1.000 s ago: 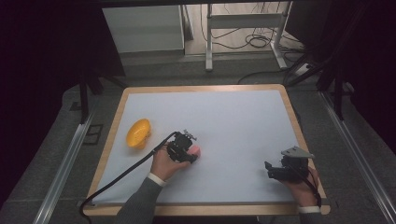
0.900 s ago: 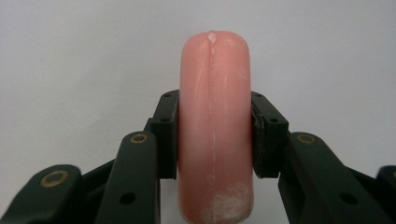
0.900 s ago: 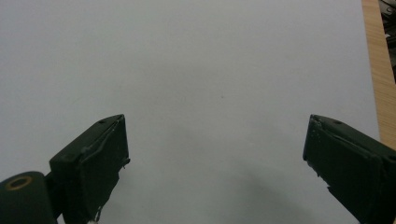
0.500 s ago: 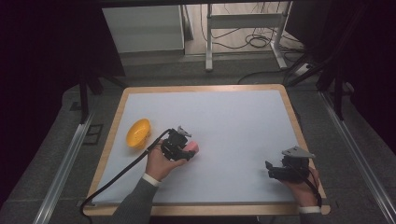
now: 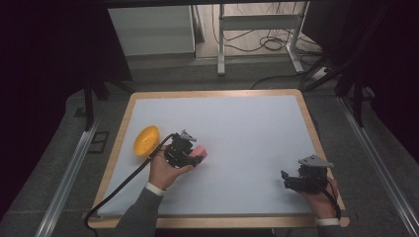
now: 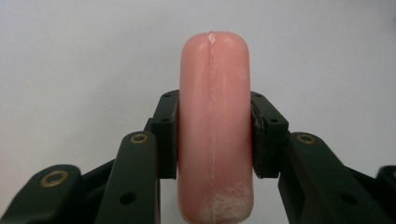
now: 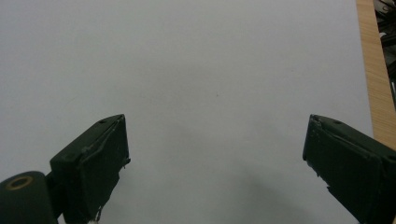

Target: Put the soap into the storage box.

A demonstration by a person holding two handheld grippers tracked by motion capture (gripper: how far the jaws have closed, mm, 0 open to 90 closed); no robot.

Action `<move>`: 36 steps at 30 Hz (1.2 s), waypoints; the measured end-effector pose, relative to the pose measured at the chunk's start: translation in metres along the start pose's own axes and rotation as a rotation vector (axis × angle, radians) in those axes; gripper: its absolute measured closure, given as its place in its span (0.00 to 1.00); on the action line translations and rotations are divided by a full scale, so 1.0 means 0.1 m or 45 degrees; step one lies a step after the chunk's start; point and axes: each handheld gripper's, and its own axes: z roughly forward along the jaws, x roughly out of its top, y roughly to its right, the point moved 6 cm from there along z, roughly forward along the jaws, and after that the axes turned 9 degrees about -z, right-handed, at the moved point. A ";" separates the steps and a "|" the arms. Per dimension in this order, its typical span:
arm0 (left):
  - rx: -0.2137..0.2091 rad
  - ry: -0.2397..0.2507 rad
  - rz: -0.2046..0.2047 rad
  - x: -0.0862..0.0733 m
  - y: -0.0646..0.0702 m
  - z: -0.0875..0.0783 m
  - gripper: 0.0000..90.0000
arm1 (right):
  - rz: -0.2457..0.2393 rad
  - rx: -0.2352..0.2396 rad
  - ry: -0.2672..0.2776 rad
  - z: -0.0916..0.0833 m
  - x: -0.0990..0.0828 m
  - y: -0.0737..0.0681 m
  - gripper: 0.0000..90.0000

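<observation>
Two tongs are shown over the worktop (image 5: 247, 123). A pink sausage (image 6: 215, 126) is pinched across its middle by the left tongs (image 5: 195, 157), just beside the yellow bowl (image 5: 146, 139), presumably its destination. The right tongs (image 7: 215, 163) are held spread and idle, well apart.

We count one pink sausage (image 6: 215, 130) and one yellow bowl (image 5: 146, 139) on one white table (image 5: 247, 128) with a wooden rim. We see two grippers, a left gripper (image 5: 193, 159) and a right gripper (image 5: 286, 178), and two hands holding them.
</observation>
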 end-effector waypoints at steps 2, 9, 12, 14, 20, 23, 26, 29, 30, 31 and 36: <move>0.010 0.005 -0.001 0.01 -0.02 -0.02 0.67 | -0.003 -0.001 0.000 0.00 0.00 0.00 0.07; 0.021 0.026 -0.014 0.02 -0.09 -0.10 0.67 | -0.001 -0.003 -0.002 0.00 -0.01 0.01 0.08; 0.023 0.033 -0.018 0.02 -0.10 -0.12 0.67 | -0.001 -0.005 -0.002 0.00 -0.01 0.01 0.08; 0.027 0.045 -0.015 0.03 -0.11 -0.13 0.67 | -0.002 -0.005 -0.004 0.00 -0.01 0.01 0.08; 0.029 0.075 -0.019 0.05 -0.12 -0.18 0.67 | -0.008 -0.007 -0.004 0.00 -0.01 0.01 0.08; 0.034 0.075 -0.020 0.06 -0.14 -0.19 0.67 | -0.006 -0.008 -0.004 0.00 -0.01 0.01 0.08; 0.039 0.075 -0.025 0.07 -0.17 -0.21 0.67 | -0.006 -0.008 -0.004 0.00 -0.01 0.01 0.08; 0.044 0.070 -0.033 0.07 -0.20 -0.23 0.67 | -0.007 -0.008 -0.003 -0.01 -0.01 0.01 0.08; 0.046 0.069 -0.036 0.07 -0.21 -0.24 0.67 | -0.007 -0.008 -0.003 -0.01 -0.01 0.01 0.08; 0.051 0.070 -0.038 0.07 -0.23 -0.25 0.67 | -0.007 -0.008 -0.003 -0.01 -0.01 0.01 0.08; 0.065 0.079 -0.053 0.07 -0.29 -0.29 0.67 | -0.021 0.004 0.013 -0.01 0.01 -0.01 0.08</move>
